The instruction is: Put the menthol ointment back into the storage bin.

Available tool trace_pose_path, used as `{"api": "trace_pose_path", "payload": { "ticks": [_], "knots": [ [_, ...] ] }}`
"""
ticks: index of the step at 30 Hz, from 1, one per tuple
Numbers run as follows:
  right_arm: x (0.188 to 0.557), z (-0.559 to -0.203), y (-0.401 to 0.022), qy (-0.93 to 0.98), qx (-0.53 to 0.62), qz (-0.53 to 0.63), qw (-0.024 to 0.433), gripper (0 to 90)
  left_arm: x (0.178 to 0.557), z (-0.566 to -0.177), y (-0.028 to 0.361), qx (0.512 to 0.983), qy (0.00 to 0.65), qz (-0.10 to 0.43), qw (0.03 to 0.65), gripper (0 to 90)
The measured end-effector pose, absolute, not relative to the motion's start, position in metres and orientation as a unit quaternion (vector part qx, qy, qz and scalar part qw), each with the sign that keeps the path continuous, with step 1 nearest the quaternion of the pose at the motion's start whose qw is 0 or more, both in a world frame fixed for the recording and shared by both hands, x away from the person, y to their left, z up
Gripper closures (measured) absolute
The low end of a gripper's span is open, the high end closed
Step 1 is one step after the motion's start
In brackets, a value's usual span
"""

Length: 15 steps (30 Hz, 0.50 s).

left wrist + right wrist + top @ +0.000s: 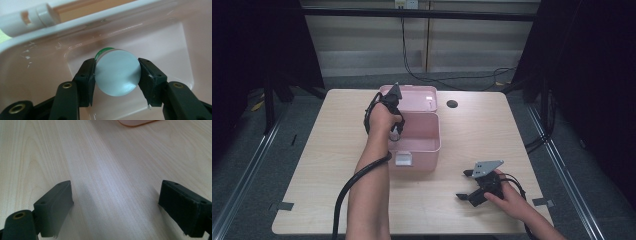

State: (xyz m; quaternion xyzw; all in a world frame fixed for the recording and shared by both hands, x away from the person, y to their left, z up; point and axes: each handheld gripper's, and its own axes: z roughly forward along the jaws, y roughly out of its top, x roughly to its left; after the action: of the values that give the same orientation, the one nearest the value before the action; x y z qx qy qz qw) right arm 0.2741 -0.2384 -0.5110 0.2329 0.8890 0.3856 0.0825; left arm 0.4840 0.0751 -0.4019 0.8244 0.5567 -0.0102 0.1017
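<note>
A pink plastic box [427,145] stands open mid-table, its lid [424,96] tipped back behind it. My left gripper [395,131] reaches down into the box from its left rim. In the left gripper view it [117,75] is shut on a small round container with a pale grey cap [117,75] and a green body [103,50], held just above the pink box floor [160,50]. My right gripper [466,186] rests low over the wooden table [462,125] at the front right. Its jaws stand wide apart [115,207] with bare wood between them.
A round dark hole [452,104] sits in the tabletop right of the lid. A white latch [403,159] hangs on the box's front wall. A black cable [349,187] trails along the left forearm. The table's edges drop to grey floor on both sides.
</note>
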Motion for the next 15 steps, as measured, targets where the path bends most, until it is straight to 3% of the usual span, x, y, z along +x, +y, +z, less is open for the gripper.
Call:
{"api": "trace_pose_path", "payload": {
  "ticks": [15],
  "knots": [
    [0.274, -0.511, -0.238, 0.889, 0.232, 0.386, 0.083, 11.1, 0.487, -0.414, 0.069, 0.825, 0.554, -0.004, 0.107, 50.0]
  ]
}}
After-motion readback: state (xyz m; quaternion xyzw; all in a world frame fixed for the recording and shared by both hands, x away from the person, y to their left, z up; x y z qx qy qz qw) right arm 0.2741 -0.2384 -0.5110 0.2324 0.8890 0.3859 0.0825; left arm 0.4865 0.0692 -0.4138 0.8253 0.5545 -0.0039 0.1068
